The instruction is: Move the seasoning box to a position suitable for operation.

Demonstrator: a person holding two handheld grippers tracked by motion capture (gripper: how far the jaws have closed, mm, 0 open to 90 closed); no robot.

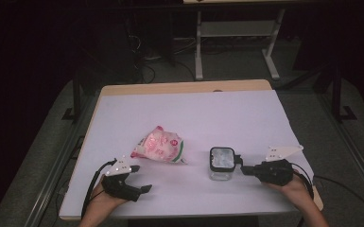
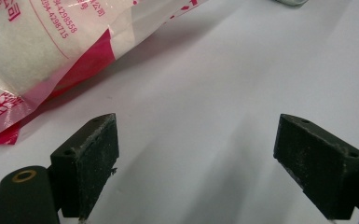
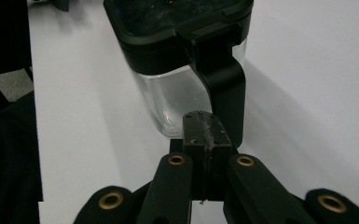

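Right gripper view: right claw (image 3: 205,135) clamped on the clear, seemingly empty jar's (image 3: 177,93) black handle (image 3: 224,88); left claw (image 2: 210,154) apart.

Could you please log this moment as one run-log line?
left gripper: open, near bag | right gripper: shut at jar handle | jar: upright, lidded

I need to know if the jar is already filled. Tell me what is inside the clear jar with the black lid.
Through the clear jar's wall, in the right gripper view, nothing shows inside; it looks empty. The black lid covers the top, and the handle hides part of the wall.
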